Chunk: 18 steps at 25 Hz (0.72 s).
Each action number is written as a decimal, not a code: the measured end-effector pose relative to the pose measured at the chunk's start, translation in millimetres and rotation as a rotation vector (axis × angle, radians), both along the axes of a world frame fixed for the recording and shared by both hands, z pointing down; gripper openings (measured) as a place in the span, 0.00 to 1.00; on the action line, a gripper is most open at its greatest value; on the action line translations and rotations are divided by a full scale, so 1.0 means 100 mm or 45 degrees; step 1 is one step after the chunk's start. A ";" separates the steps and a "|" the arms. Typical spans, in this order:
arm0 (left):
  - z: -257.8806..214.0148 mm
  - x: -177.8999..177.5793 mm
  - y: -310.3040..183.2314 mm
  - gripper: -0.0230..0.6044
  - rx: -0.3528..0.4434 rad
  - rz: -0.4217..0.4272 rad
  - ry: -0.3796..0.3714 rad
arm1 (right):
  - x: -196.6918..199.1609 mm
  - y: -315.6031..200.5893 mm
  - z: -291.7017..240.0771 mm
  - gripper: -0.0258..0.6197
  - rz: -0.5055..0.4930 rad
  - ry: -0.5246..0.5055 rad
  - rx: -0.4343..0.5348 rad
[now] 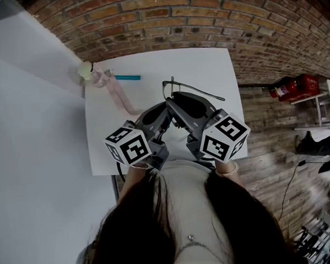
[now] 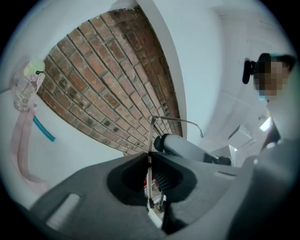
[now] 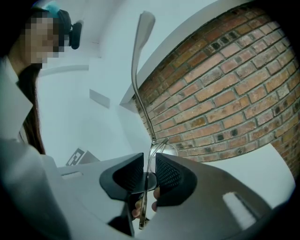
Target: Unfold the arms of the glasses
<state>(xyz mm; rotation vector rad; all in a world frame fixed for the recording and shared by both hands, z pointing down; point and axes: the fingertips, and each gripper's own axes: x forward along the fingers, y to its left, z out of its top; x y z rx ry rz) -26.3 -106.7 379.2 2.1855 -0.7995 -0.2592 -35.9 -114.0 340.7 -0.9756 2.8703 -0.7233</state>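
Being held clear of the surface, the glasses are clamped at the thin frame by the left tongs and at the lens rim by the right tongs, apparently so an arm projecting beyond them can be swung freely.

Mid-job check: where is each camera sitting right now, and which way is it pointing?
Head view: on the person's head, facing steeply down at the white table; hair, left gripper and right gripper show.
Left gripper view: on the left gripper, along jaws shut on the glasses, toward the brickwork; person's torso at right.
Right gripper view: on the right gripper, along jaws shut on the glasses, toward the brickwork; person at left.
Shared: glasses in all three; the teal pen in head and left gripper views.
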 end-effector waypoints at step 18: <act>-0.03 -0.03 -0.01 0.07 0.023 -0.026 -0.003 | 0.03 0.00 -0.06 0.10 0.028 0.000 0.032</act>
